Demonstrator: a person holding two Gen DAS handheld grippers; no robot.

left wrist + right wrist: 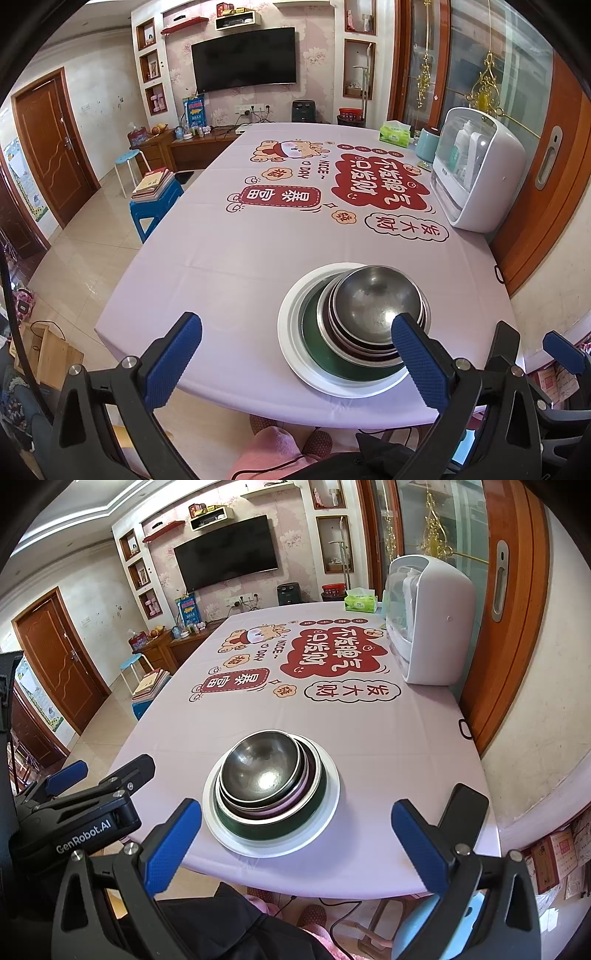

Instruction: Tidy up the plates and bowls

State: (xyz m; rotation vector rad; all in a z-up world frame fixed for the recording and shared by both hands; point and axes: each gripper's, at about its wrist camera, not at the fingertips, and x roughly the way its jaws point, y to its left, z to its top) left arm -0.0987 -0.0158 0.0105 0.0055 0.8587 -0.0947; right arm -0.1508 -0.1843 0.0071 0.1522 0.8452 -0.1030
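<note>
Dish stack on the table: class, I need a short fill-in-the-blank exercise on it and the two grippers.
1. The stack sits on a white ____ at the bottom.
2. The top bowl is made of ____.
3. Both the left gripper and the right gripper are ____.
4. The bowl right above the plate is dark ____.

Missing words: plate; metal; open; green

One white plate, one green dish, about four nested bowls, two tools

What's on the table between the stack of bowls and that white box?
Nothing but printed tablecloth. Both views show the stretch from the stack to the white box bare.
</note>
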